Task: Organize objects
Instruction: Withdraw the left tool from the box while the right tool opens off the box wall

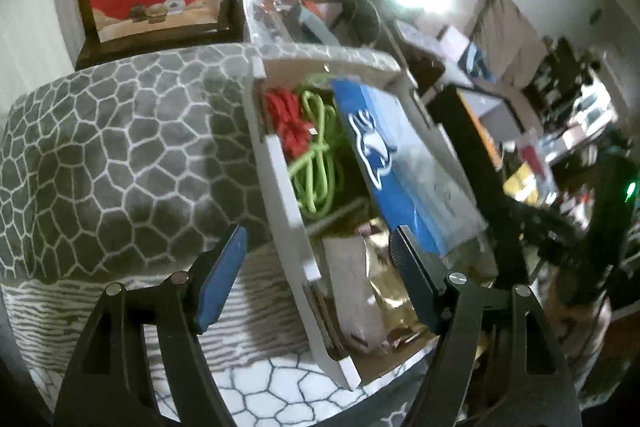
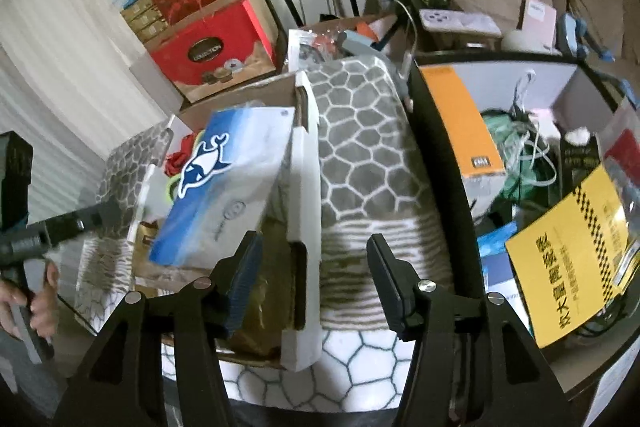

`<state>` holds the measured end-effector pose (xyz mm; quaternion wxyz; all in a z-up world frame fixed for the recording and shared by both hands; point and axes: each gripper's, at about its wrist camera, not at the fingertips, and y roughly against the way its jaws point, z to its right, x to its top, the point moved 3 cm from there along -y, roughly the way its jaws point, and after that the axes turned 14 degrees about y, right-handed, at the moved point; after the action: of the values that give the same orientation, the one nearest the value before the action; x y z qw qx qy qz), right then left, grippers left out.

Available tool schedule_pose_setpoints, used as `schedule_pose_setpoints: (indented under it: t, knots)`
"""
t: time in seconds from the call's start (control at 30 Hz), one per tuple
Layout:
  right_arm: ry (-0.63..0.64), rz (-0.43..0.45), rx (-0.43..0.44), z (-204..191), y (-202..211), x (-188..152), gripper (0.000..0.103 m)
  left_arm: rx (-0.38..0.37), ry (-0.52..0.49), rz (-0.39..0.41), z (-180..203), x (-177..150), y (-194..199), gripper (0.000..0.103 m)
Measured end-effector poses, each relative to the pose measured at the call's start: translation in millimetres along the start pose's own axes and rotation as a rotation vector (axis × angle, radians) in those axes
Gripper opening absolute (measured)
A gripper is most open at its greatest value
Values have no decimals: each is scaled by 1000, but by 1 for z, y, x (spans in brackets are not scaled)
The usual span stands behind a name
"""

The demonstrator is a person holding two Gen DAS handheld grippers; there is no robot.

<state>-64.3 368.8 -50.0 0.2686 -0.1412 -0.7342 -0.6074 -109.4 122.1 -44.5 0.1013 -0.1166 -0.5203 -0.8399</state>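
Observation:
An open cardboard box [image 1: 288, 187] lies on a grey honeycomb blanket [image 1: 120, 147]. In it are a blue tissue pack with a whale [image 1: 400, 163], a green cord [image 1: 316, 155], a red cord [image 1: 290, 123] and a gold packet [image 1: 384, 287]. My left gripper [image 1: 318, 259] is open and empty, its fingers astride the box's near left wall. In the right wrist view the tissue pack [image 2: 224, 187] leans in the box [image 2: 306, 227]. My right gripper [image 2: 314, 267] is open and empty above the box's right flap.
Red gift boxes [image 2: 208, 47] are stacked behind. A black-edged bin [image 2: 440, 187] on the right holds an orange box [image 2: 464, 123], cables [image 2: 520, 151] and a yellow booklet [image 2: 572, 263]. The left handheld gripper and the hand show at the left edge [image 2: 28, 243].

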Motion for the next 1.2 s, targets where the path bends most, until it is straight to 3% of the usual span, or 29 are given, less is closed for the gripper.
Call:
schedule_pose_setpoints:
  t: [0.2,0.37,0.63,0.83,1.2]
  knots:
    - [52,-53,0,-20,-29,2,57,157,-82,33,11,-11,-18,70]
    - [58,-65,-8,-23,-42,-1,59,196,-87,37,8,-13,-31,72]
    - [53,-74,-2,-19,-48,-4,63,155,-55,35,2,-10,-37,74]
    - [51,-25,0,-22,-30,1,63,67,4,58,1,-4,-9,74]
    - [3,-15,23,-13,-24,3,61,38,113,31,-21,13,-12,75]
